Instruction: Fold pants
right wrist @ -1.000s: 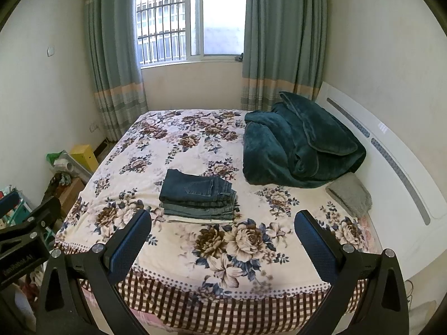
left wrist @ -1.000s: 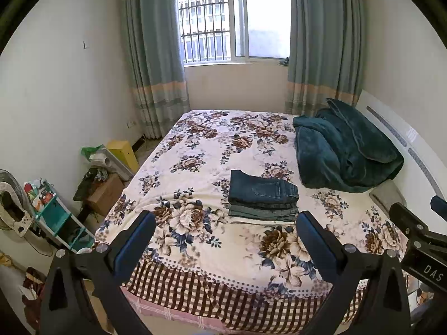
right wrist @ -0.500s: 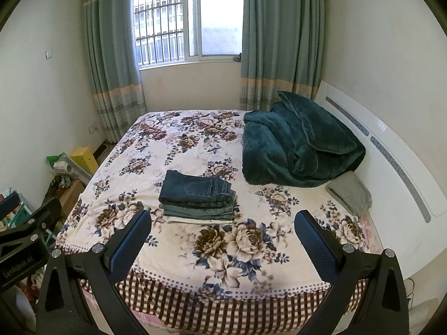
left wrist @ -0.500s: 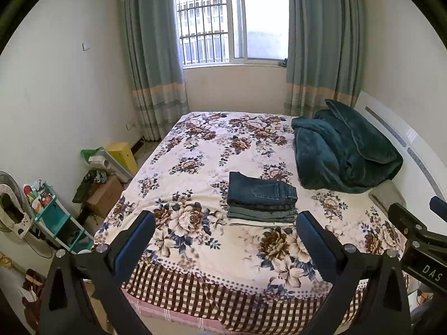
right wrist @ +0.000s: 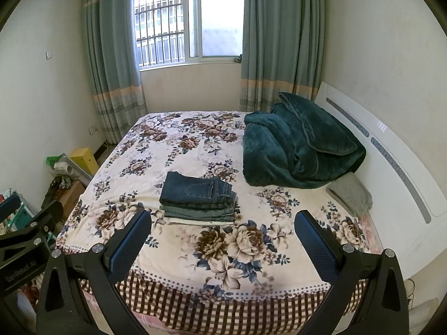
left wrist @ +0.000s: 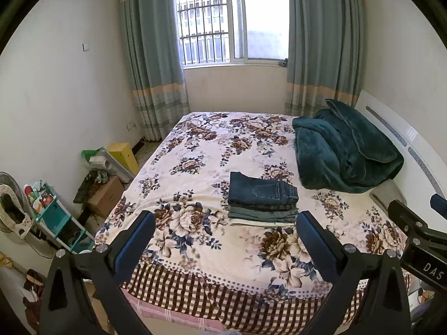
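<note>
A stack of folded pants (left wrist: 262, 199), dark blue jeans on top of greyer pairs, lies near the middle of the floral bed (left wrist: 212, 150). It also shows in the right wrist view (right wrist: 198, 199). My left gripper (left wrist: 226, 240) is open and empty, held back beyond the bed's foot edge. My right gripper (right wrist: 223, 240) is open and empty, also back from the bed. The stack lies well beyond both grippers' fingertips. The right gripper's body shows at the right edge of the left wrist view (left wrist: 419, 240).
A rumpled dark green blanket (right wrist: 299, 148) and a grey pillow (right wrist: 349, 194) lie at the bed's right by the white headboard (right wrist: 391, 153). Boxes (left wrist: 106, 195), a teal shelf (left wrist: 56, 217) and a fan (left wrist: 11, 203) crowd the floor at the left. Window and curtains stand behind.
Both grippers have drawn slightly back and up from the bed. The stack of pants has not moved. Both stay open.
</note>
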A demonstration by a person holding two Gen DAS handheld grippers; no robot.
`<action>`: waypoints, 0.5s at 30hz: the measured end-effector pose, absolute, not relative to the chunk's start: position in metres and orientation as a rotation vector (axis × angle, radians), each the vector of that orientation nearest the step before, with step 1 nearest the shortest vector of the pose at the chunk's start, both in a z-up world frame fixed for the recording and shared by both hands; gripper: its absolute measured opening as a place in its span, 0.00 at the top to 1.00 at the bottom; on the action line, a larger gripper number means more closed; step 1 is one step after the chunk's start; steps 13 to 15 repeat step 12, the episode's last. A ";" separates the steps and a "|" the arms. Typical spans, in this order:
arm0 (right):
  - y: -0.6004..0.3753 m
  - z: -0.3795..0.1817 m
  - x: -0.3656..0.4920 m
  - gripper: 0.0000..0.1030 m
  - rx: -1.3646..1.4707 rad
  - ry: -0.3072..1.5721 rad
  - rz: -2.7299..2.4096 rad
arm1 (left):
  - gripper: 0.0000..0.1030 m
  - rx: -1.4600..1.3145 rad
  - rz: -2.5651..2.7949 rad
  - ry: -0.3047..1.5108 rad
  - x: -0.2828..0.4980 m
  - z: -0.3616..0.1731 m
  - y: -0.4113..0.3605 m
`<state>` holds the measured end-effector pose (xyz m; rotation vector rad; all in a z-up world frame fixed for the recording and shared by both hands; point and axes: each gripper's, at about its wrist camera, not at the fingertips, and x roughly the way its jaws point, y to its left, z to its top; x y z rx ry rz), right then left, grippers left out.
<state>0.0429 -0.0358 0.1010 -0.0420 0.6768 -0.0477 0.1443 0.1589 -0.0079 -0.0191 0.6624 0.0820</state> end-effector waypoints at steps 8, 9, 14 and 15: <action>-0.036 0.100 0.042 0.00 -0.039 0.677 -0.047 | 0.00 -0.015 0.080 0.656 0.149 -0.004 0.161; -0.036 0.100 0.042 0.00 -0.040 0.675 -0.047 | 0.00 -0.015 0.077 0.656 0.149 -0.005 0.160; -0.036 0.100 0.044 0.00 -0.039 0.674 -0.046 | 0.00 -0.018 0.081 0.658 0.150 -0.003 0.162; -0.036 0.100 0.044 0.00 -0.039 0.674 -0.046 | 0.00 -0.018 0.081 0.658 0.150 -0.003 0.162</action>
